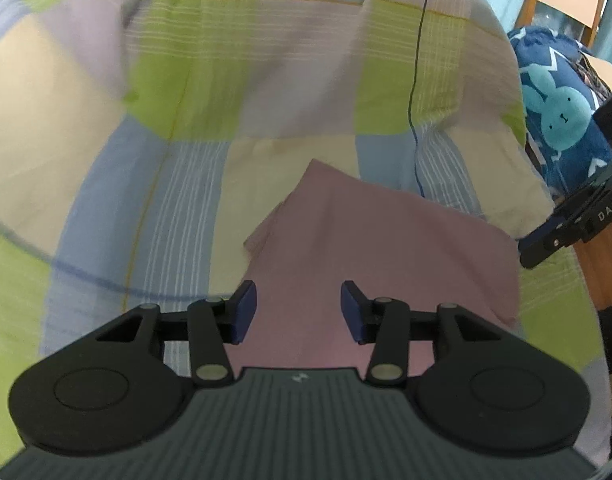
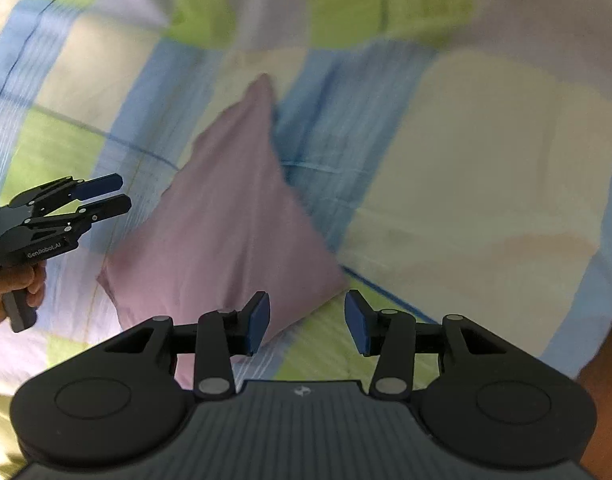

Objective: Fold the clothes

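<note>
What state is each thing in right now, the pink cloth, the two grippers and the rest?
Pink cloth: folded flat on the bedsheet, held by neither gripper.
Left gripper: open, nothing between its pads, above the cloth's near part.
Right gripper: open, empty, over the cloth's corner.
Checked bedsheet: spread out, wrinkled, bunched at the far end.
Rabbit-print fabric: heaped beside the bed.

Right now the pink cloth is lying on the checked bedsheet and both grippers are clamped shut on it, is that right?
Not quite. The pink cloth does lie on the checked bedsheet, but neither gripper is clamped on it. The left wrist view shows the left gripper with its jaws apart and nothing between them; the right wrist view shows the same of the right gripper.
</note>
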Demonstrator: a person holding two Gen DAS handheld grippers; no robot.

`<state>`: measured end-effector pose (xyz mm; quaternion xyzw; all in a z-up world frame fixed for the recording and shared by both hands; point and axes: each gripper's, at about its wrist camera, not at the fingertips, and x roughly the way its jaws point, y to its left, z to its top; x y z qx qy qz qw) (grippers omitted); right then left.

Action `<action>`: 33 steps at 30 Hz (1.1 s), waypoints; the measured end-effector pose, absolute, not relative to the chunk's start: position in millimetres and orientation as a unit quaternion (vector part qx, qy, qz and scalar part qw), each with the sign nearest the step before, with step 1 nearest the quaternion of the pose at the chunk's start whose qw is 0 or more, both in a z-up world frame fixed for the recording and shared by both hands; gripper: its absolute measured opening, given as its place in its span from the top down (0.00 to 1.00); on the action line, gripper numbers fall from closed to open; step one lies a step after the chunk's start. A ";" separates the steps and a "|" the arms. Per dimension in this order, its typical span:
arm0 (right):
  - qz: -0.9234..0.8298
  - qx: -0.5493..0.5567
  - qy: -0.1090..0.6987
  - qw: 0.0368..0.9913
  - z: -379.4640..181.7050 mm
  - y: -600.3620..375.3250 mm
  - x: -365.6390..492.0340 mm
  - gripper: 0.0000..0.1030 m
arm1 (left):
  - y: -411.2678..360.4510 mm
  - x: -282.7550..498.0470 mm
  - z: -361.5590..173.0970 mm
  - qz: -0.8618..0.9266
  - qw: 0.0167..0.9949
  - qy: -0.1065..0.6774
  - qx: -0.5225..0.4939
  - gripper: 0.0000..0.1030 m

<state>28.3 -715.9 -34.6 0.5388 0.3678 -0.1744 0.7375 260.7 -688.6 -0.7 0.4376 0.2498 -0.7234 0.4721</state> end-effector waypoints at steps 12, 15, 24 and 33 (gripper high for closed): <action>-0.182 0.598 0.332 0.707 -41.4 -750.8 14.7 0.96 | -745.7 263.5 -22.0 -0.716 0.440 0.246 0.484 0.59; -0.177 0.576 0.339 0.722 -33.5 -748.7 14.0 0.88 | -760.2 263.8 -26.2 -0.715 0.428 0.242 0.497 0.58; -0.167 0.587 0.359 0.706 -33.1 -742.0 -7.1 0.62 | -806.4 253.1 -57.2 -0.729 0.347 0.265 0.527 0.58; -0.133 0.590 0.370 0.705 -35.0 -716.0 -10.2 0.58 | -834.2 249.9 -70.5 -0.732 0.258 0.266 0.572 0.64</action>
